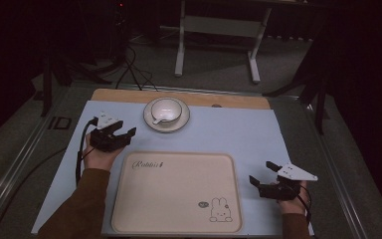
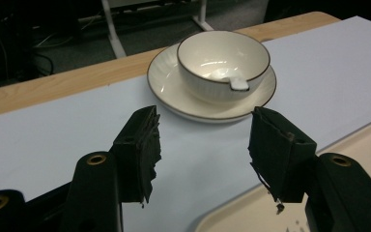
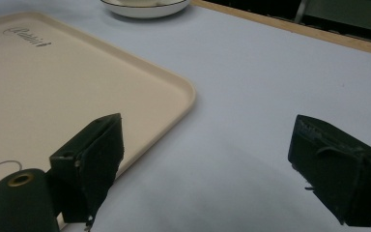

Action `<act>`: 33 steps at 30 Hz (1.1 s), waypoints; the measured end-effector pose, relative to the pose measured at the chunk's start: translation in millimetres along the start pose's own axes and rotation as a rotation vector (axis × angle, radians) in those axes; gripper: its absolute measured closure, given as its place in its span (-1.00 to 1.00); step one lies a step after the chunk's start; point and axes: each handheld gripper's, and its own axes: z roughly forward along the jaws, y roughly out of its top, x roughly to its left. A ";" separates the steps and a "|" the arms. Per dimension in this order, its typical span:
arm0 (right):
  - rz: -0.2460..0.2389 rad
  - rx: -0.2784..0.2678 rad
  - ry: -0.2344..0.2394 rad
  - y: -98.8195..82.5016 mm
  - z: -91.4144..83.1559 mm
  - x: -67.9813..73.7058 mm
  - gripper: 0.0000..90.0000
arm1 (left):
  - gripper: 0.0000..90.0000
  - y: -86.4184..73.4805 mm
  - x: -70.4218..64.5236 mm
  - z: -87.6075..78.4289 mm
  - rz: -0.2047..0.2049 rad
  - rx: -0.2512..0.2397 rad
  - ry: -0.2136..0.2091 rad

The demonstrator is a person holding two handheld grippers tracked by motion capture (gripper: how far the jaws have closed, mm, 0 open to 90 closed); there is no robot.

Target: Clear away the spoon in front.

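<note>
A: While the left gripper (image 1: pixel 115 133) is hovering over the blue mat (image 1: pixel 258 134) with its jaws spread, what is it aiming at?

B: Looking at the bowl (image 2: pixel 223 60), I'd say. It's sitting on its saucer (image 2: pixel 169 87) at the far edge of the mat, just ahead of the jaws, and something white is resting on its rim, maybe a spoon handle, can't tell.

A: Touching yet?

B: No, nothing is being held. Bowl and saucer are lying apart from the gripper, untouched.

A: Right gripper (image 1: pixel 273 180)?

B: Waiting wide open and empty just beside the right edge of the beige tray (image 3: pixel 140 87).

A: Tray loaded?

B: Nothing is sitting on it. My guess: work is barely starting; the reach, the grasp and any move toward the tray are all remaining.
</note>
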 end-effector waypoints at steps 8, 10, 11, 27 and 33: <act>-0.001 -0.001 0.000 -0.3 -0.1 -0.7 -0.73 | 0.03 11.8 -6.1 21.9 0.020 0.021 -0.017; 0.002 -0.001 -0.001 -0.3 -0.3 -1.1 -0.73 | 0.08 13.9 -6.4 27.2 0.020 0.025 -0.026; 0.002 -0.001 0.000 -0.4 -0.3 -1.2 -0.73 | 0.10 15.0 -6.4 29.7 0.021 0.026 -0.027; -0.001 -0.002 0.004 -0.6 -0.2 -1.6 -0.73 | 0.15 26.2 -17.3 76.0 0.026 0.085 -0.070; 0.000 -0.004 0.003 -0.7 -1.0 -2.0 -0.73 | 0.22 25.5 -22.4 93.8 0.047 0.127 -0.067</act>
